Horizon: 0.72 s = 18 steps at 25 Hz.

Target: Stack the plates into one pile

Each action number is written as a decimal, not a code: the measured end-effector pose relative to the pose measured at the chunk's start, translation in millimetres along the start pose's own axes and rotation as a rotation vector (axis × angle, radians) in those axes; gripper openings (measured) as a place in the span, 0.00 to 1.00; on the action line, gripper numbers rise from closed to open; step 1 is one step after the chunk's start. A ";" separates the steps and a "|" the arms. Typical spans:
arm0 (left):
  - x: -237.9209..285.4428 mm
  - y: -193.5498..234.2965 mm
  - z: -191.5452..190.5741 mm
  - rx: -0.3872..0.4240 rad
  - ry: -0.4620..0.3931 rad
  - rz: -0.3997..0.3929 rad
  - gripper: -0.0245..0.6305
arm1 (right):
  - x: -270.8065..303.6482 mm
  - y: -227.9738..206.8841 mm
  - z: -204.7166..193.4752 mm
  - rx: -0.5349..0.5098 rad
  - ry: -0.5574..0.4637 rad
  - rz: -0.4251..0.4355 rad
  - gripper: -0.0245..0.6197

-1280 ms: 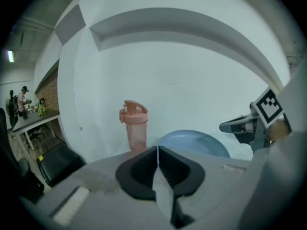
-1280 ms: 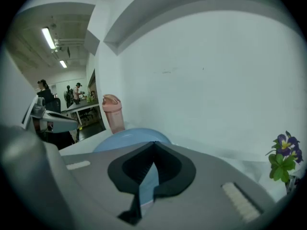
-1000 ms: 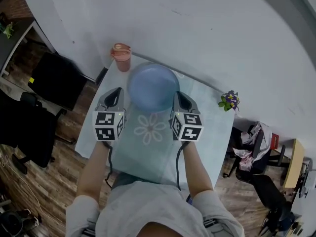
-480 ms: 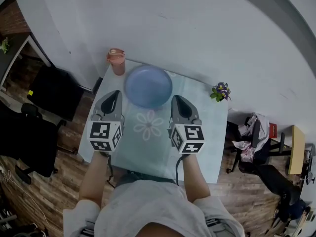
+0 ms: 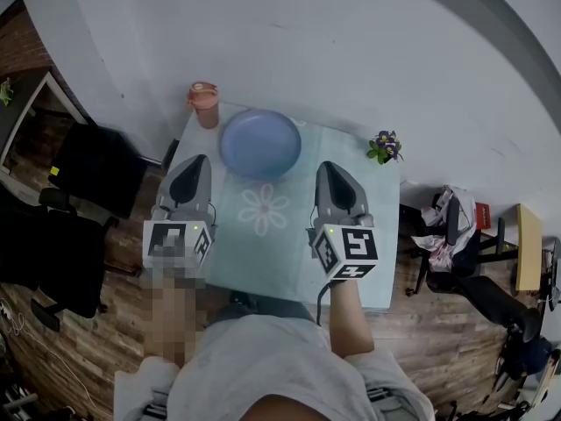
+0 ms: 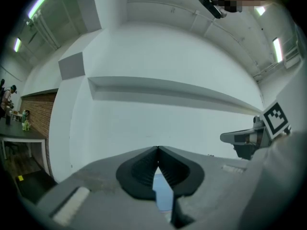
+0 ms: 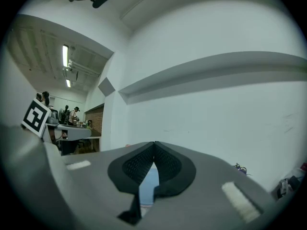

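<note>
A blue plate (image 5: 259,144) lies at the far middle of the small table (image 5: 289,261); whether more plates lie under it I cannot tell. My left gripper (image 5: 193,167) is held above the table's left side, shut and empty. My right gripper (image 5: 331,175) hovers over the right side, also shut with nothing in it. Both stand nearer me than the plate and apart from it. In the left gripper view the jaws (image 6: 157,150) meet at the tips, and the right gripper (image 6: 249,138) shows at the right edge. In the right gripper view the jaws (image 7: 154,145) are closed too.
An orange cup (image 5: 204,103) stands at the table's far left corner. A small pot of purple flowers (image 5: 382,146) sits at the far right corner. A flower pattern (image 5: 264,209) marks the tablecloth's middle. A white wall rises behind the table; black chairs (image 5: 88,160) stand left.
Both grippers have drawn back toward me and spread apart, away from the plate. The head view has shifted, so the table sits a little higher in it.
</note>
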State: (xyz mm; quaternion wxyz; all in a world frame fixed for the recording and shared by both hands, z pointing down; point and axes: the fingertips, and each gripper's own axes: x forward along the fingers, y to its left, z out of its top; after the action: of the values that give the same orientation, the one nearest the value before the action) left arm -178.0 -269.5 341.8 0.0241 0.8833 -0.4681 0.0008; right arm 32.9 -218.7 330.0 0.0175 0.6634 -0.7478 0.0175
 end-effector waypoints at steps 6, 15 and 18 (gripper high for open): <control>-24.6 -2.9 27.0 0.003 -0.078 -0.010 0.05 | -33.8 -3.2 23.6 -0.021 -0.076 -0.072 0.04; -50.0 -20.7 52.3 0.024 -0.158 -0.057 0.05 | -74.9 2.2 46.3 -0.082 -0.160 -0.135 0.04; -56.1 -24.9 54.6 0.018 -0.169 -0.063 0.05 | -85.7 4.1 48.3 -0.081 -0.167 -0.147 0.04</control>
State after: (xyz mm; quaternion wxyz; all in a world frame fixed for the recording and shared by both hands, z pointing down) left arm -190.1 -211.5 284.9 -0.0231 0.8946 -0.4406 -0.0702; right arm 38.9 -135.6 277.5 -0.0168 0.7142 -0.6962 -0.0693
